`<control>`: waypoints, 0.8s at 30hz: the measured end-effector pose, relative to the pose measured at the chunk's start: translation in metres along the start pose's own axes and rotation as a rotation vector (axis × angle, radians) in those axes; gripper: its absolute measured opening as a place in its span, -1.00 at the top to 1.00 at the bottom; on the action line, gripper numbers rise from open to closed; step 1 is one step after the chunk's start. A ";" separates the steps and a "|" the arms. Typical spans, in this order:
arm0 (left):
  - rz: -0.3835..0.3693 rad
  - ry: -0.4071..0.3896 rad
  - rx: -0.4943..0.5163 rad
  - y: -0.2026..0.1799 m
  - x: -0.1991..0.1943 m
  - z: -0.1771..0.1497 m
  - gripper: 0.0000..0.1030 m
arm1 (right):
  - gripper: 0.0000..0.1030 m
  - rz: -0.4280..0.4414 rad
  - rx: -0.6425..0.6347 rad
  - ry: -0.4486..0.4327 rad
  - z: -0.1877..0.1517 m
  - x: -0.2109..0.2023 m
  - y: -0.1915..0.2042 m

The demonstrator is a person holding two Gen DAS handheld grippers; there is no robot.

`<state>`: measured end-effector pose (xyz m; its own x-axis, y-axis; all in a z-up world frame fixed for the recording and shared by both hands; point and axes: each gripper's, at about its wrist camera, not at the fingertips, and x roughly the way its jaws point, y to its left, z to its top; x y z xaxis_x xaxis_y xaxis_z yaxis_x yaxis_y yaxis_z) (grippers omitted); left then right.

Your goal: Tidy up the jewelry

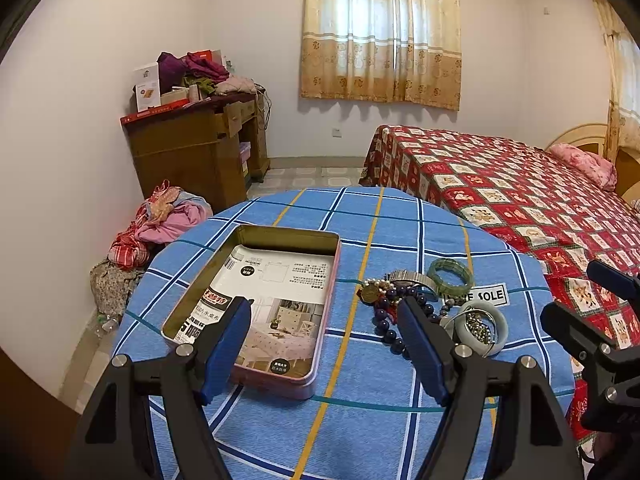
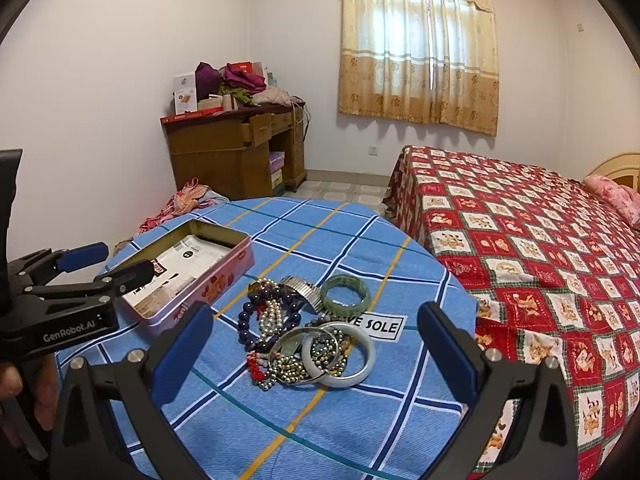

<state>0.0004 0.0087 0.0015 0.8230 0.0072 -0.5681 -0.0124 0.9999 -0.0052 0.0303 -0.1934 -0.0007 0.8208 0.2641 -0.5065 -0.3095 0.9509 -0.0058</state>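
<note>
Left tongs agape | right tongs agape | jewelry pile part-hidden

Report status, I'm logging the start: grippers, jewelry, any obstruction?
Left gripper open, empty. Right gripper open, empty, above the jewelry pile. Tin open beside it, no jewelry inside. Nothing in the way.

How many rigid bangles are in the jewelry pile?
3. A green bangle at the far side by the watch band, a white bangle at the near right, and a thin metal bangle overlapping it. Beads may hide others.
</note>
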 end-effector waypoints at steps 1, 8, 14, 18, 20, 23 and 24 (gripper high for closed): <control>0.002 0.001 0.001 -0.002 0.001 -0.001 -0.46 | -1.00 0.001 0.000 0.001 -0.001 0.000 0.001; 0.005 0.002 0.001 0.001 0.002 -0.001 -0.46 | -1.00 0.000 0.001 0.001 0.000 0.000 -0.001; 0.006 0.000 0.001 0.002 0.001 -0.002 -0.46 | -1.00 0.004 0.001 0.004 -0.002 0.001 0.002; 0.007 0.001 0.001 0.000 0.002 -0.002 -0.46 | -1.00 0.003 0.002 0.004 -0.001 0.001 0.001; 0.008 0.001 0.002 0.002 0.002 -0.002 -0.46 | -1.00 0.002 0.002 0.003 -0.002 0.001 0.002; 0.008 0.002 0.001 0.001 0.002 -0.003 -0.46 | -1.00 0.003 0.001 0.006 -0.001 0.001 0.000; 0.007 0.001 0.002 0.001 0.002 -0.003 -0.46 | -1.00 0.004 0.001 0.007 -0.001 0.001 0.001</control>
<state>0.0005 0.0101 -0.0019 0.8220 0.0145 -0.5692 -0.0173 0.9999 0.0005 0.0301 -0.1919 -0.0023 0.8162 0.2669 -0.5123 -0.3122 0.9500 -0.0024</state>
